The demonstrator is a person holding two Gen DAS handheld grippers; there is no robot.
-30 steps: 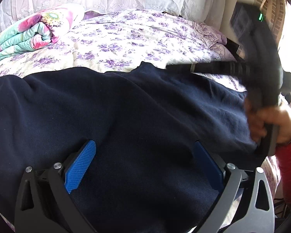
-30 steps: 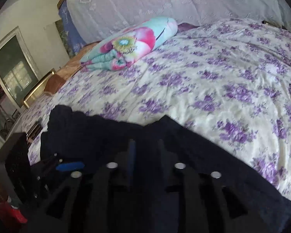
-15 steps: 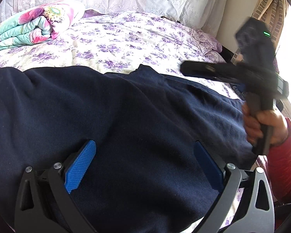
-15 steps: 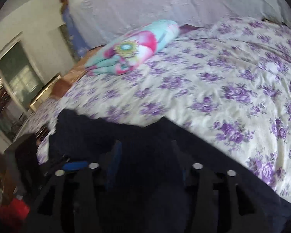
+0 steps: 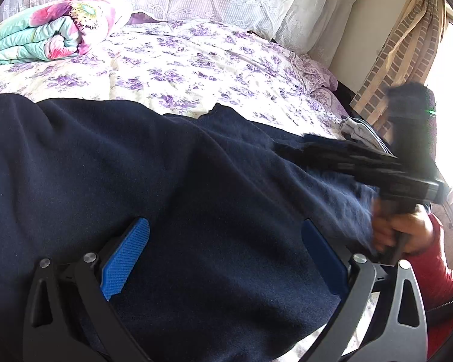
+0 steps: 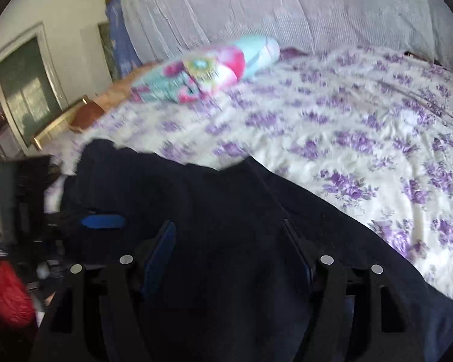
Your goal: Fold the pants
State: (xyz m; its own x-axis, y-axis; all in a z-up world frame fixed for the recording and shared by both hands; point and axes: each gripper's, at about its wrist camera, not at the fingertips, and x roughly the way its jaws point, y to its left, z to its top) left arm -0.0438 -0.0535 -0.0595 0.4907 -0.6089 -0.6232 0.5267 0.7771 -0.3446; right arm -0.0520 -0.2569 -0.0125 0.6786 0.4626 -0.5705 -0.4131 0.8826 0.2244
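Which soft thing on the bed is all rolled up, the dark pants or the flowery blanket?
The flowery blanket, the pink-and-teal roll near the bed's head. The navy pants lie spread out at the near edge of the bed.

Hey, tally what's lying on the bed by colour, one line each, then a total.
Navy: 1, the pants
Pink and turquoise floral: 1, the rolled blanket
Grey: 1, a small bundle of cloth at the bed's edge, too small to identify
Total: 3

right gripper (image 5: pixel 290 147): blurred in the left wrist view
pants (image 5: pixel 181 196): cut off at the lower edge
folded blanket (image 6: pixel 202 72): blurred
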